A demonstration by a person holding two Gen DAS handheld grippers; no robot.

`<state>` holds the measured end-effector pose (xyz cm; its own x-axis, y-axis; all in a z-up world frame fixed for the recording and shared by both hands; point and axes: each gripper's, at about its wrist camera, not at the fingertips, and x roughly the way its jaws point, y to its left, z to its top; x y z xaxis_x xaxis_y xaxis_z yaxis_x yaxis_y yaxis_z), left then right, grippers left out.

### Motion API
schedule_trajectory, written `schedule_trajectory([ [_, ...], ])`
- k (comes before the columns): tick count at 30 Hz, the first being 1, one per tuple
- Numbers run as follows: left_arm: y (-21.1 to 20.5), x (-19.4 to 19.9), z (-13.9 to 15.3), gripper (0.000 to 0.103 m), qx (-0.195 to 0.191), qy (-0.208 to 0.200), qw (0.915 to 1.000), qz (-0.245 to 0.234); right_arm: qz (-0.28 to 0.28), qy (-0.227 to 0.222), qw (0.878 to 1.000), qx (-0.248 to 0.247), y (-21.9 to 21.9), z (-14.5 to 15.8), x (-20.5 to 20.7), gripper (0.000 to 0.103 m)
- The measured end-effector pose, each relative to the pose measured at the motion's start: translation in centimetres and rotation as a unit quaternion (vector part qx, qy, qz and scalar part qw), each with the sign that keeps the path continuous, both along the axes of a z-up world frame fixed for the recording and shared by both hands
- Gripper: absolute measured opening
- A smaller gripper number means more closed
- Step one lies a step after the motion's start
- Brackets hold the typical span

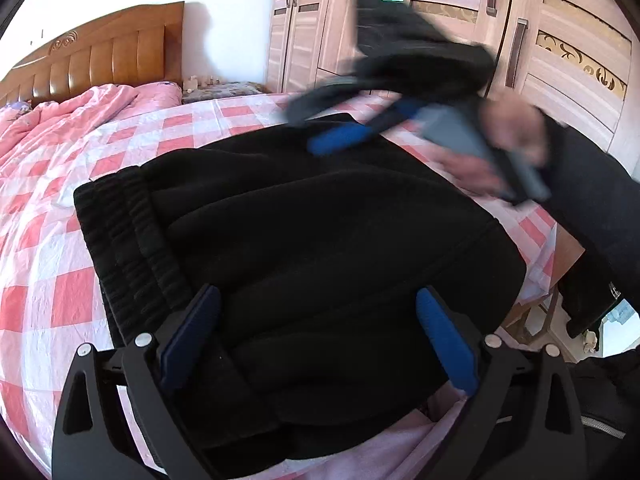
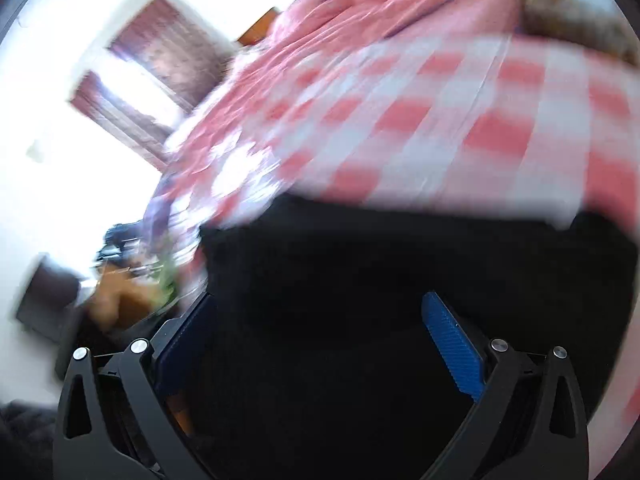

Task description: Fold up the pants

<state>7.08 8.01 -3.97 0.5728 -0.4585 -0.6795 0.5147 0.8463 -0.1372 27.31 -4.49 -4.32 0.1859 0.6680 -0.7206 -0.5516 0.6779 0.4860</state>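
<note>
Pants [image 1: 320,232] lie folded in a bundle on the checked bed [image 1: 48,300] (waistband leftward). Left tool [image 1: 318,300] spread wide, gripping nothing; right tool [image 2: 320,304] likewise spread, blurred. Press layers flat, align edges.

The folded pants [image 1: 312,232] lay on the bed [image 1: 48,288], waistband toward the left in the left wrist view. A quilt [image 1: 92,108] lay bunched behind them before the headboard [image 1: 100,56]. A wardrobe [image 1: 560,40] stood behind the bed, to the right.
</note>
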Motion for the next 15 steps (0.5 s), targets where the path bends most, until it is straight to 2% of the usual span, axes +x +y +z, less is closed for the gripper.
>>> schedule_trajectory([
  [1, 0.0, 0.0, 0.0, 0.098, 0.003, 0.001, 1.0, -0.001, -0.03, -0.007, 0.999, -0.025, 0.0, -0.3, 1.1, 0.095],
  [2, 0.0, 0.0, 0.0, 0.098, 0.003, 0.001, 1.0, -0.002, -0.052, 0.021, 0.998, -0.003, -0.5, -0.7, 2.2, 0.095],
  [4, 0.2, 0.0, -0.1, 0.098, 0.0, 0.0, 1.0, -0.004, -0.073, 0.039, 0.995, 0.049, -1.4, 0.1, 2.2, 0.095],
  [8, 0.2, 0.0, -0.2, 0.098, -0.002, -0.005, 1.0, -0.006, -0.007, 0.033, 0.992, 0.126, -0.7, 2.5, -1.4, 0.098],
  [11, 0.2, 0.0, -0.4, 0.101, -0.006, -0.009, 0.9999, -0.005, 0.068, 0.023, 0.991, 0.109, 3.1, 2.5, -3.8, 0.099],
  [14, 0.1, -0.1, -0.3, 0.101, 0.001, -0.006, 1.0, -0.003, 0.07, 0.045, 0.995, 0.062, 5.3, -0.3, -2.3, 0.098],
  [15, 0.0, 0.0, -0.3, 0.101, 0.004, -0.004, 1.0, -0.002, 0.068, 0.058, 0.993, 0.077, 5.2, -1.0, -1.3, 0.098],
])
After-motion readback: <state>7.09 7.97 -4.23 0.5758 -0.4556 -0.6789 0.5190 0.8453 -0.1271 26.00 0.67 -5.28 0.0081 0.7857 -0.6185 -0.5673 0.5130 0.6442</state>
